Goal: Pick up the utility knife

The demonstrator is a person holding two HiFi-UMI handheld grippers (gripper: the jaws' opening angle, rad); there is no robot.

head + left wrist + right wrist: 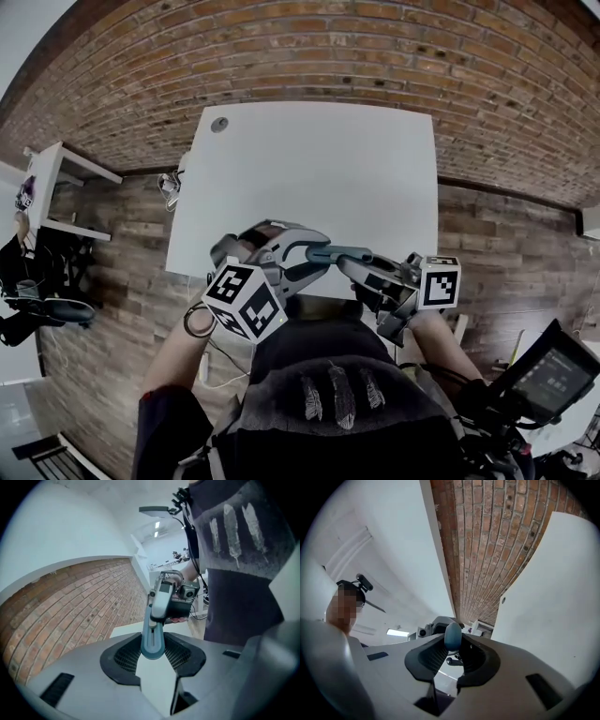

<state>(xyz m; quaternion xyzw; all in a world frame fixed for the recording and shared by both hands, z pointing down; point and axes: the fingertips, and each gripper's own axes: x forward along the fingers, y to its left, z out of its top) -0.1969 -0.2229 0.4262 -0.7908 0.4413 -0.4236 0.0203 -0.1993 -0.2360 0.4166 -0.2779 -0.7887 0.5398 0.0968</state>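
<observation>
At the bottom centre of the head view, the person's dark shirt (pixel 337 398) with pale feather prints fills the foreground. Just above it the left tongs (pixel 317 260) and the right tongs (pixel 352 266) meet tip to tip, each with its marker cube (pixel 244 298) on the near side. The knife (pixel 339 252) bridges them, lying roughly level across the middle of the frame, over the near edge of the white table (pixel 309 159).

In the left gripper view the tongs stand partly open around the knife's rounded blue end (pixel 153 637). Both dark pads rest against its sides, so it is gripped. The knife runs away from the camera toward the upper centre, where the right tongs show behind it.

In the right gripper view the tongs stand narrower. They are closed on the knife's other blue end (pixel 453 637), which sits upright between the pads at the centre of the frame.

Beyond them the table top stretches bare toward the top of the head view, with a small round hole (pixel 219 124) near its upper left corner. A brick wall (pixel 375 47) curves along the top, and wood floor (pixel 112 244) shows at the left.
</observation>
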